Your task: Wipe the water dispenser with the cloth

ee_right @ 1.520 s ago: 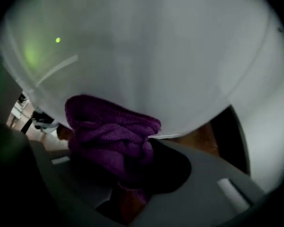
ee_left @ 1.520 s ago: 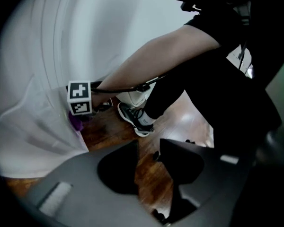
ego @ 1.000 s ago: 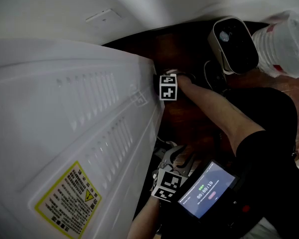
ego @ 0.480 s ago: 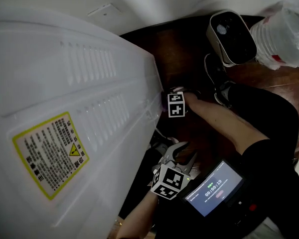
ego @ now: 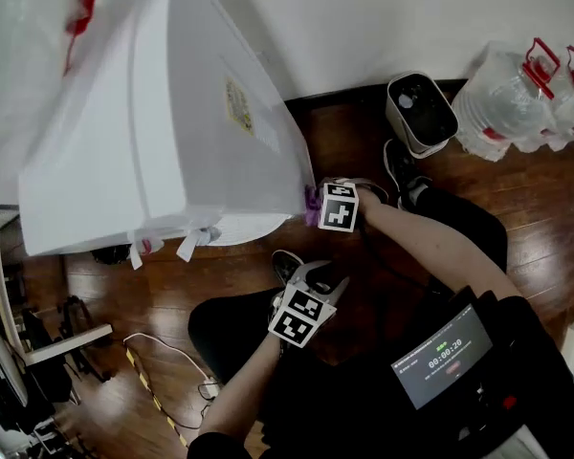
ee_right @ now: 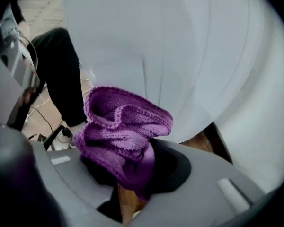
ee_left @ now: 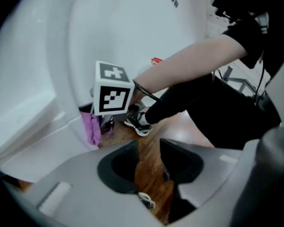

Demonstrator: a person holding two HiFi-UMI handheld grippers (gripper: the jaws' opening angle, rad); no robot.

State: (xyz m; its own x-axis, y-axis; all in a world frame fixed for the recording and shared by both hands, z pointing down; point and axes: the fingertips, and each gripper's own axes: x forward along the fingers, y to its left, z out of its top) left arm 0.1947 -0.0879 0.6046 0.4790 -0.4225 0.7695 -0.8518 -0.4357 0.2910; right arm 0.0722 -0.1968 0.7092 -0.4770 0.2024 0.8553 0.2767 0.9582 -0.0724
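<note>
The white water dispenser [ego: 172, 142] fills the upper left of the head view. My right gripper [ego: 320, 208] is shut on a bunched purple knitted cloth [ego: 309, 202] and holds it against the dispenser's lower right corner. In the right gripper view the cloth [ee_right: 123, 126] bulges out of the gripper [ee_right: 132, 160], with the dispenser's white side [ee_right: 180, 56] right behind it. My left gripper [ego: 318, 273] hangs lower, above the wooden floor and apart from the dispenser. Its jaws [ee_left: 149, 148] stand a little apart with nothing between them. That view also shows the cloth [ee_left: 91, 129].
A small white round-cornered appliance [ego: 421, 113] stands by the wall. Large water bottles [ego: 521, 94] lie at the upper right. A person's shoes [ego: 402, 165] and legs are on the wood floor. Cables [ego: 172, 352] and a metal stand [ego: 38, 342] sit at the lower left.
The head view has pulled back, so the whole dispenser shows instead of its vented panel. The right gripper has risen with the cloth along the dispenser's edge. The left gripper has lifted slightly.
</note>
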